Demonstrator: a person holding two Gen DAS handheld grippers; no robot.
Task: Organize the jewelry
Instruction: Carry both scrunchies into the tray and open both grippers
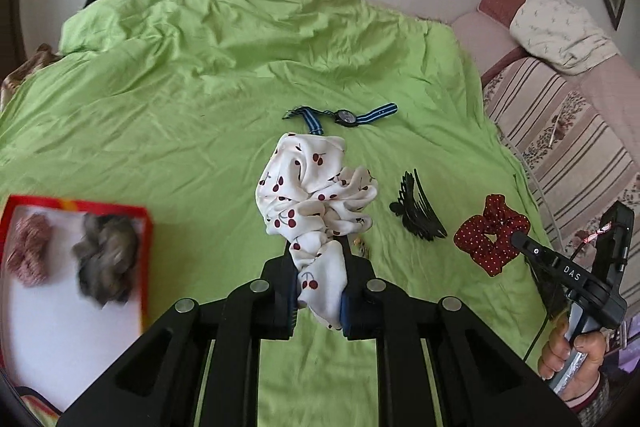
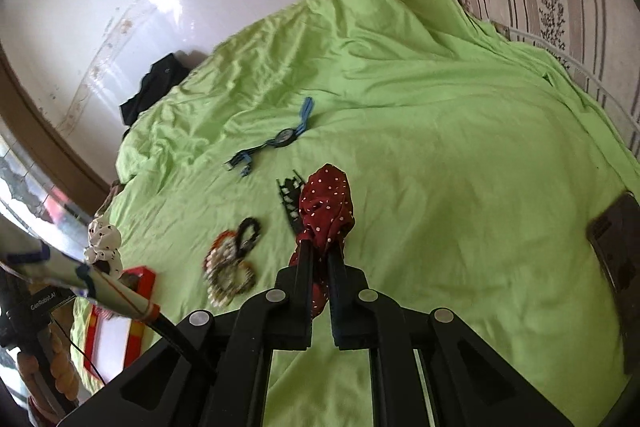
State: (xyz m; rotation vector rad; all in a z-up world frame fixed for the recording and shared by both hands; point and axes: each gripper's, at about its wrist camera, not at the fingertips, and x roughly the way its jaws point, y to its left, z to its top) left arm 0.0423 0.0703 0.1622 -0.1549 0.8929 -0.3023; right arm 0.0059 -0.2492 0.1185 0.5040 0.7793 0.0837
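both tongs are clamped on scrunchies above the green bed (image 1: 200, 87), left tongs (image 1: 320, 251) holding the cherry-print scrunchie (image 1: 316, 187), right tongs (image 2: 320, 251) the red dotted scrunchie (image 2: 328, 207), and either floppy one could snag or miss the red box (image 1: 148, 227) at near left

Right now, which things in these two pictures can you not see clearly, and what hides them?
- Red box, left wrist view: motion blur smears the pink and grey items inside; the picture edge cuts its near end.
- Bracelets, right wrist view: blurred, count unclear.
- Black hair clip, right wrist view: partly behind the red dotted scrunchie.
- Watch, left wrist view: strap end behind the cherry scrunchie.
- Dark object, right edge: cut off, unidentifiable.
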